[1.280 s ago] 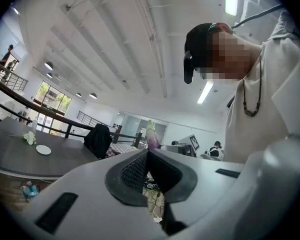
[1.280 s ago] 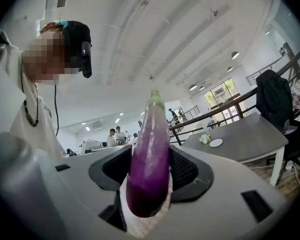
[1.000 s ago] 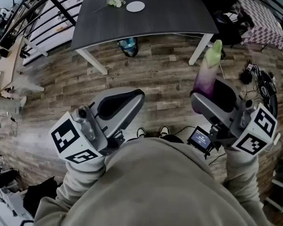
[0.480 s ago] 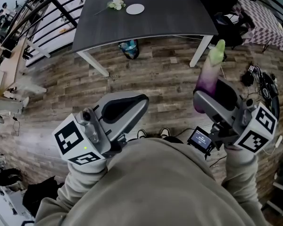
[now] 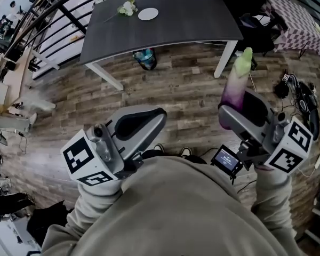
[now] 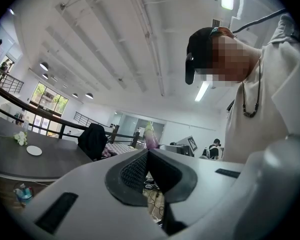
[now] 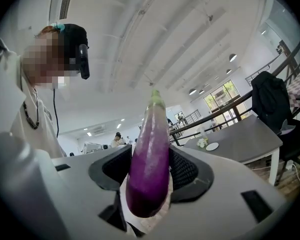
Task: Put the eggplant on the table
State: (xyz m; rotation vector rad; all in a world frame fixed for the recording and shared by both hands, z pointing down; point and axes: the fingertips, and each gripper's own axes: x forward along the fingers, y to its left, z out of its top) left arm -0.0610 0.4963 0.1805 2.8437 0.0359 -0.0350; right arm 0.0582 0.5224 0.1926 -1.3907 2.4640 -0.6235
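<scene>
A purple eggplant with a green stem end stands upright between the jaws of my right gripper, which is shut on it. In the right gripper view the eggplant fills the gap between the two dark pads. My left gripper is at the lower left of the head view, shut with nothing in it; its pads meet in the left gripper view. The dark grey table lies ahead across the wooden floor, well apart from both grippers.
On the table's far side lie a white plate and a small bunch of white flowers. A teal object sits on the floor under the table. A dark chair stands at the right, cables and gear beside it.
Both grippers have moved a little toward the table, the eggplant still held upright in the right one. The table and floor have shifted slightly in the head view.
</scene>
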